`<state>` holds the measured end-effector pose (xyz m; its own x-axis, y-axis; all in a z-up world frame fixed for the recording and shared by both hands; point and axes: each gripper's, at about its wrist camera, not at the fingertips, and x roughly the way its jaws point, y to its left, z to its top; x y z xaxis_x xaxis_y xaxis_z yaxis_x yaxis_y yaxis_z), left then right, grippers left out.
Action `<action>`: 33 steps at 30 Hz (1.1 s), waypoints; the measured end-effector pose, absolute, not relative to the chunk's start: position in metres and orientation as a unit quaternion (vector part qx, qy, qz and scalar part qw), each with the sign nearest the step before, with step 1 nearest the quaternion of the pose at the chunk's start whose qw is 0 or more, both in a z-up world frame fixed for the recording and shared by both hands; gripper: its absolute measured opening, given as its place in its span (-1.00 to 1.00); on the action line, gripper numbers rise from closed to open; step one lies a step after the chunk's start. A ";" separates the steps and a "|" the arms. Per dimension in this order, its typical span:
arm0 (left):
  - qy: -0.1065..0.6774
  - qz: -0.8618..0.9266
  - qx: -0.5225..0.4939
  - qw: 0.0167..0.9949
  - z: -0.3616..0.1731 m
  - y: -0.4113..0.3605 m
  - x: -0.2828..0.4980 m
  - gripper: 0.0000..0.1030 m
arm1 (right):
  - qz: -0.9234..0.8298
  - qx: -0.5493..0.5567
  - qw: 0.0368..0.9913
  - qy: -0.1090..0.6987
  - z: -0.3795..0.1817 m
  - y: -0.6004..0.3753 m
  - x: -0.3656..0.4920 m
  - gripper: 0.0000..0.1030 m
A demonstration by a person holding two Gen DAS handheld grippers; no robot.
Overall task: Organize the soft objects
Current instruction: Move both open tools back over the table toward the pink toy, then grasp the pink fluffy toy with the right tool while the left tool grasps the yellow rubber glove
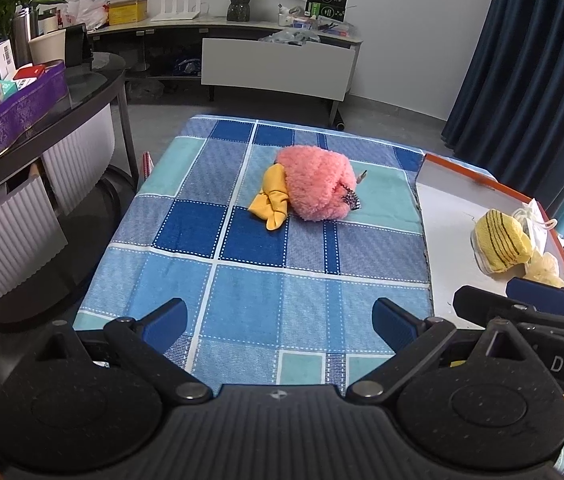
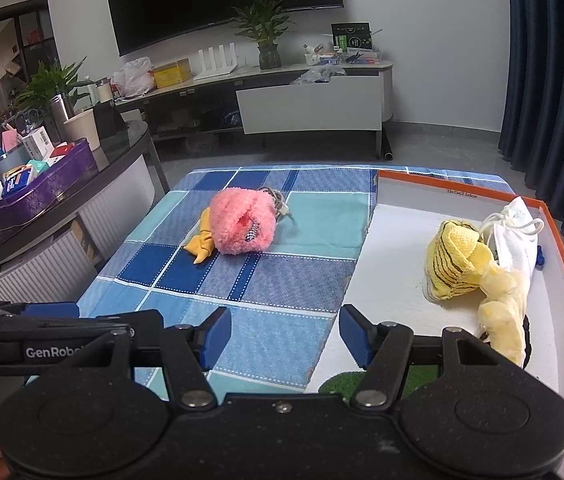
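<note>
A fluffy pink plush lies mid-table on the blue checked cloth, partly over a yellow cloth. A white tray with an orange rim sits at the right and holds a yellow striped knit item, a white face mask and pale yellow soft pieces. My left gripper is open and empty over the cloth's near part. My right gripper is open and empty at the tray's left edge.
A dark round side table with a purple box of packets stands to the left. A TV console with plants lies beyond the floor gap. Blue curtains hang at the right. A green mat piece shows under my right gripper.
</note>
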<state>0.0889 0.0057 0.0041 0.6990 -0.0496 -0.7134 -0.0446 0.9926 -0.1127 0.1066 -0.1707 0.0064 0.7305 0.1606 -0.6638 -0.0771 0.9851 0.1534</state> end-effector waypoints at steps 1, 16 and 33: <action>0.389 0.000 -0.061 0.919 0.004 0.007 0.090 0.97 | 0.065 0.058 0.928 0.362 0.006 -0.170 0.107 0.42; 0.388 0.007 -0.063 0.920 0.017 0.030 0.099 0.97 | 0.088 0.054 0.924 0.368 0.018 -0.151 0.130 0.43; 0.392 0.050 -0.076 0.915 0.018 0.069 0.119 0.99 | 0.086 0.061 0.919 0.379 0.015 -0.148 0.168 0.48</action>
<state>0.1193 0.0694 0.0182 0.6870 0.0323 -0.7260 -0.1513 0.9835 -0.0994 0.1681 -0.1483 0.0147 0.6977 0.2048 -0.6865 -0.1124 0.9777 0.1775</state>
